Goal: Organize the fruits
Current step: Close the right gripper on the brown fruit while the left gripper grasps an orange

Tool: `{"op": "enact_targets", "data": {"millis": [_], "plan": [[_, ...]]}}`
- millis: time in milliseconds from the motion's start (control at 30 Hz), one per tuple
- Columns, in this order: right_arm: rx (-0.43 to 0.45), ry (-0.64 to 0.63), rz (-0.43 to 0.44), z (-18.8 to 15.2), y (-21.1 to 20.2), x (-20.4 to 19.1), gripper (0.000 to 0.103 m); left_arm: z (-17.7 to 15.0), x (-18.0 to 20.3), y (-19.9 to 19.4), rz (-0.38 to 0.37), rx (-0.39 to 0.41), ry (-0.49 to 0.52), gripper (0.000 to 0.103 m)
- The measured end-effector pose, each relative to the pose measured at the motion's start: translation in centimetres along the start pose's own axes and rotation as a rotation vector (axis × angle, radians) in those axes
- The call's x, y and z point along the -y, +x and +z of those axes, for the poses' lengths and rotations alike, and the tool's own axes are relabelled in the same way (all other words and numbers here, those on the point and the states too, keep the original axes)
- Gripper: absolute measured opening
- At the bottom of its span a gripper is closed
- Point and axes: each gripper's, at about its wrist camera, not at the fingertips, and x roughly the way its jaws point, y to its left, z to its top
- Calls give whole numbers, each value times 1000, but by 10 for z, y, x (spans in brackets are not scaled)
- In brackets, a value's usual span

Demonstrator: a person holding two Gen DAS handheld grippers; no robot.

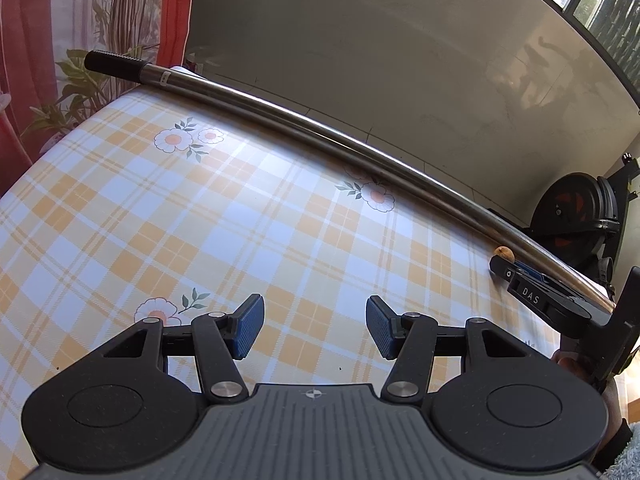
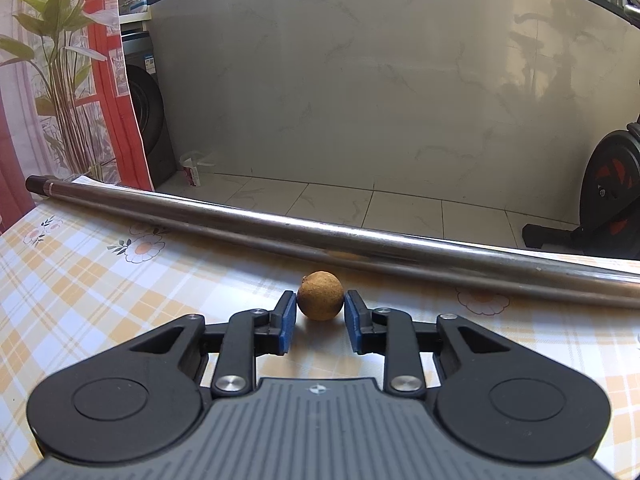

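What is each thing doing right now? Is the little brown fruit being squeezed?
Small brown fruit: sitting on the tablecloth, pinched between the right gripper's pads.
Right gripper: shut on the fruit.
Left gripper: open, nothing between its pads.
Metal pole: lying along the table's far edge, just behind the fruit.
Checked tablecloth: spread flat.

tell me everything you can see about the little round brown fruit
The small round tan-brown fruit has a rough, matte, speckled skin and a tiny nub at its upper left. It sits on the checked floral tablecloth, just short of the long steel pole, clamped at both sides by the right claw and its blue pads.
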Motion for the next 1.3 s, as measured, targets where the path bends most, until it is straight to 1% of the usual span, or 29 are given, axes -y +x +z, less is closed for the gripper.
{"op": "enact_targets", "data": {"millis": [100,233,433,533,767,967,1133,1300], "plan": [[10,68,37,-2,-11,8,29,-1,2,-1,-31,-3,35,58],[28,125,67,-9,-37,19,29,-3,7,-2,-74,-38,91,58],[46,128,58,-36,-82,27,29,-9,23,-9,-126,-54,186,58],[52,116,50,-55,-104,24,29,-11,34,-9,-142,-68,216,57],[72,151,64,-91,-144,15,29,-24,60,-11,-180,-118,290,57],[106,152,85,-102,-161,7,29,-40,80,-12,-192,-199,357,57],[127,129,110,-108,-169,2,29,-49,96,-6,-192,-250,378,57],[142,163,124,-111,-172,7,29,-56,101,5,-182,-312,391,57]]}}
